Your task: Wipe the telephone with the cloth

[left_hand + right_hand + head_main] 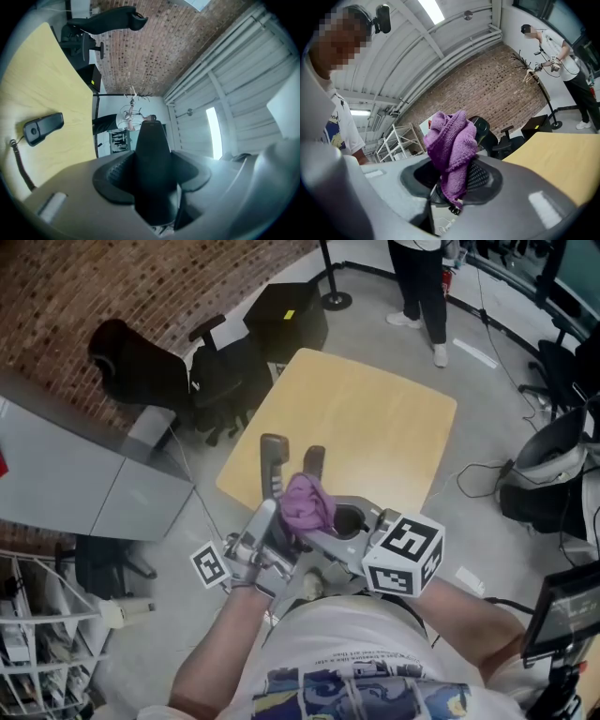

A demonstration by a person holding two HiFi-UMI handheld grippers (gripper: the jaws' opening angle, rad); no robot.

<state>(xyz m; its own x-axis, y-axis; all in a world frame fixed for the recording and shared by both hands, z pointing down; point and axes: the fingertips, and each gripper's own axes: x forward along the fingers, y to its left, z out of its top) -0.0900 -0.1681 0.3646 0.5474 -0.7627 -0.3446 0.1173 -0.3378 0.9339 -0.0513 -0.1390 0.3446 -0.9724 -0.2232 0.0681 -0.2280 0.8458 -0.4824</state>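
Forearms (pixel 211 652) reach out from the near side of the table (pixel 375 418), both raised over its near edge, with the two grippers side by side and close together. The left gripper (pixel 152 180) tilts a little upward. Its jaws are clamped on a dark telephone handset (pixel 151 145), which stands up out of them over the near part of the table. The right gripper (pixel 452 180) lies roughly level, just right of the left one. Its jaws pinch a purple knitted cloth (pixel 451 140) that bunches up above the pads. In the head view the cloth sits just beside the handset — whether they touch I cannot tell. Another black telephone part (pixel 43 127) with a cord (pixel 21 164) lies flat on the table top, apart from both grippers. A person (pixel 422 287) stands beyond the table's far corner.
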